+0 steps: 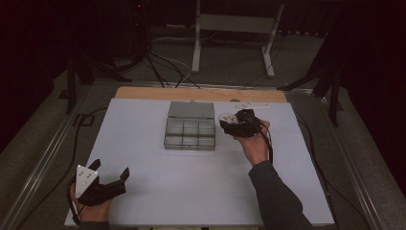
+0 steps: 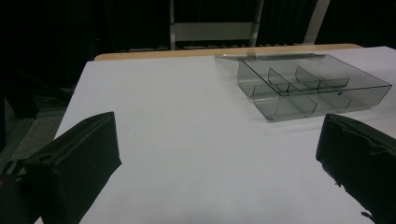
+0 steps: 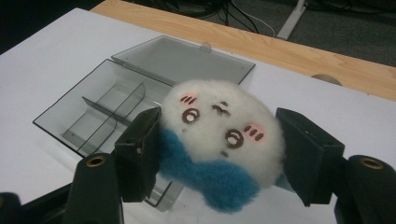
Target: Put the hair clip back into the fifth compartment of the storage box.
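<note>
A small white plush toy with a drawn face and a blue lower part sits between the jaws of my right gripper, which is shut on it. In the high view that gripper hovers just right of a clear grey compartment box with its lid folded back. The box's open compartments lie beside and below the toy. My left gripper rests near the table's front left corner, jaws wide apart with nothing between them; its own view shows the box far ahead to the right.
The white table top has a wooden strip along its far edge. A white flat piece lies behind the right hand. Cables and a metal stand are on the floor beyond the table.
</note>
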